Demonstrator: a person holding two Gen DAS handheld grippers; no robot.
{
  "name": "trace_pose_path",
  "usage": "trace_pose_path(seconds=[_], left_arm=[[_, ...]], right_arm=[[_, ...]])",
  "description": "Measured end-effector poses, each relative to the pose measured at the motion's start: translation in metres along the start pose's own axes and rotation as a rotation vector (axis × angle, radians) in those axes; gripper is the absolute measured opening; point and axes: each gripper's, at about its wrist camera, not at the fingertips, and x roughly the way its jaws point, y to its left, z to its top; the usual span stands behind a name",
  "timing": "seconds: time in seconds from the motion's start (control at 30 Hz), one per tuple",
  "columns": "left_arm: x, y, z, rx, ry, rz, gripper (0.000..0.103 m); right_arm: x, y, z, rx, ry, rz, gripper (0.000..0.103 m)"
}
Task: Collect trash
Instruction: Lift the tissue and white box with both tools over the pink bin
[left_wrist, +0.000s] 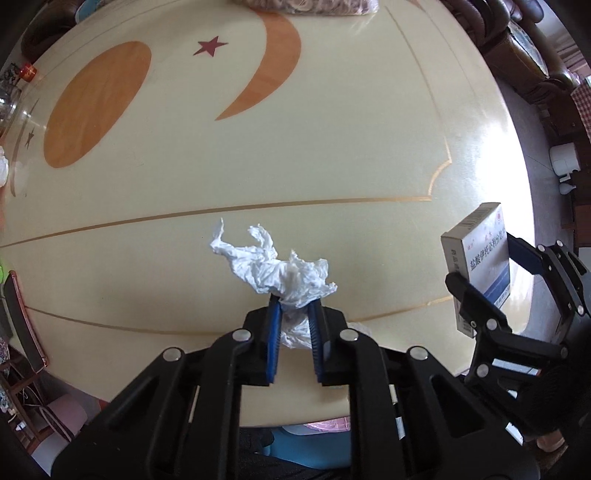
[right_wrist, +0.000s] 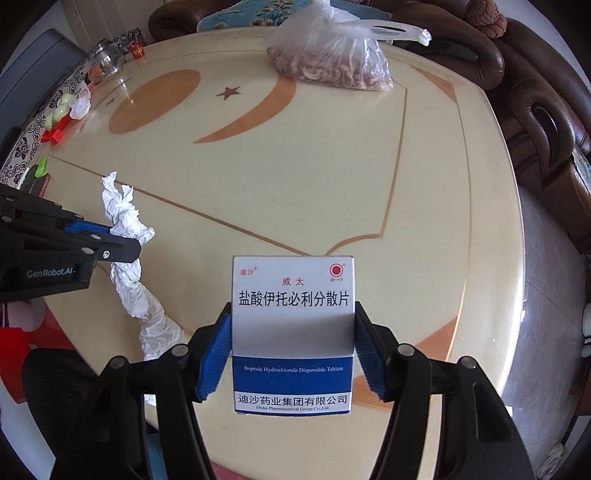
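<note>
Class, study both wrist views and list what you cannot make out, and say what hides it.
1. Medicine box contents: closed carton, both views.
2. Tissue lower end: left wrist view, hidden between the left gripper fingers.
3. Bag of nuts: left wrist view, cut off by the top edge.
4. Any trash bin: in neither view.

My left gripper (left_wrist: 294, 306) pinches the crumpled tissue (left_wrist: 280, 266) above the near part of the table (left_wrist: 332, 155); my right gripper (right_wrist: 293, 354) has the medicine box (right_wrist: 292, 332) upright between its fingers, to the right of the tissue. Bag of nuts (right_wrist: 332, 62) sits at the table's far edge, glass jar (right_wrist: 105, 57) at far left, sofa (right_wrist: 535, 122) behind and right.
</note>
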Motion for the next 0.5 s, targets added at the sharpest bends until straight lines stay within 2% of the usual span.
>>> trace_pose_path(seconds=[0.27,0.33,0.5], left_arm=[[-0.052,-0.023,-0.036,0.076,-0.111,-0.008,0.015],[-0.063,-0.036,-0.058,0.086,-0.13,-0.012,0.015],[-0.09,-0.049,-0.084,0.114,-0.17,-0.025,0.014]], right_arm=[[-0.039,-0.015,-0.019,0.067,-0.057,0.024,0.06],[-0.049,-0.014,-0.022,0.069,-0.073,0.013,0.06],[-0.072,-0.012,-0.033,0.075,-0.1,0.006,0.06]])
